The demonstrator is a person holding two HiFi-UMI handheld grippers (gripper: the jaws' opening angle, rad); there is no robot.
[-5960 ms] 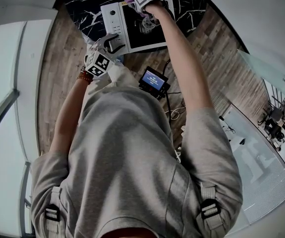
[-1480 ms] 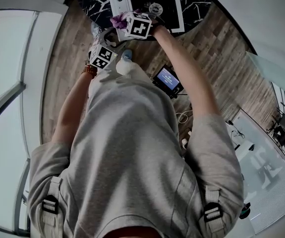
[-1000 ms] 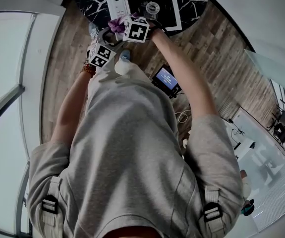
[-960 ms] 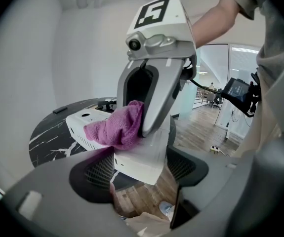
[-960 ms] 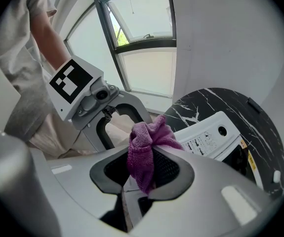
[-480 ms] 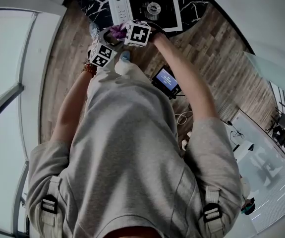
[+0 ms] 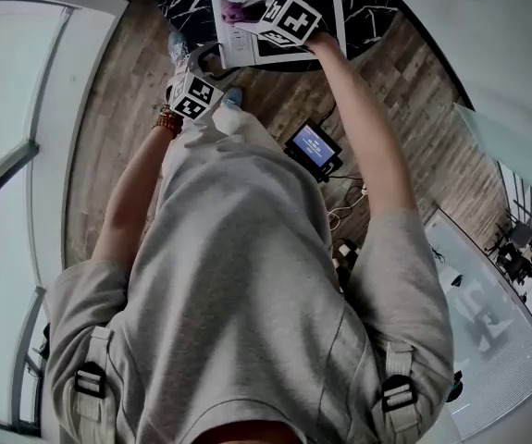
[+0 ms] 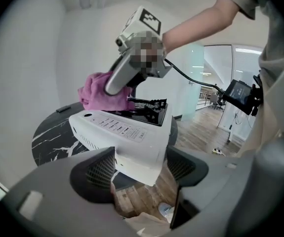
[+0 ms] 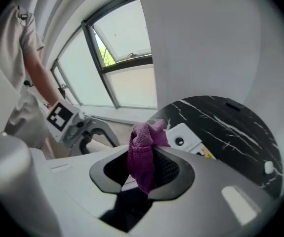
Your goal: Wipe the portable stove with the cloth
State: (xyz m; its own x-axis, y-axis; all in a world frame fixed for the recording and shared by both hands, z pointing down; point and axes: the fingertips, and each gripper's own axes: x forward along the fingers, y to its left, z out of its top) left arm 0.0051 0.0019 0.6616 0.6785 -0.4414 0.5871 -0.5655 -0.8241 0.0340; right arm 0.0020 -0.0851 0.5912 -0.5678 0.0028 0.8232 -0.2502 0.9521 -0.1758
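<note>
Stove (image 7: 326, 7) at the top middle of the head view, flat on a round black marbled table (image 7: 178, 7), white control panel (image 7: 228, 44) along its left side, dark on the rest. Pink-purple cloth (image 7: 238, 10) bunched over the upper left of the stove, near the far end of the control panel, pinched in the right gripper (image 9: 142, 169): jaws closed tight on a fold, the rest sticking out in front. Left gripper (image 8: 139, 169) spread wide at the lower left corner of the stove, the white corner sitting between the jaws; cannot tell whether either jaw touches it. Judged as wiping under way and not finished: cloth at the panel end, but no dirt or wet streak shows to tell wiped parts from unwiped around the burner (image 8: 149, 105). Hard to make out: real contact of cloth with stove, blocked in the head view by the right gripper itself; part of the burner, behind that gripper in the left gripper view; the table's far side, cut off at the top rim.
</note>
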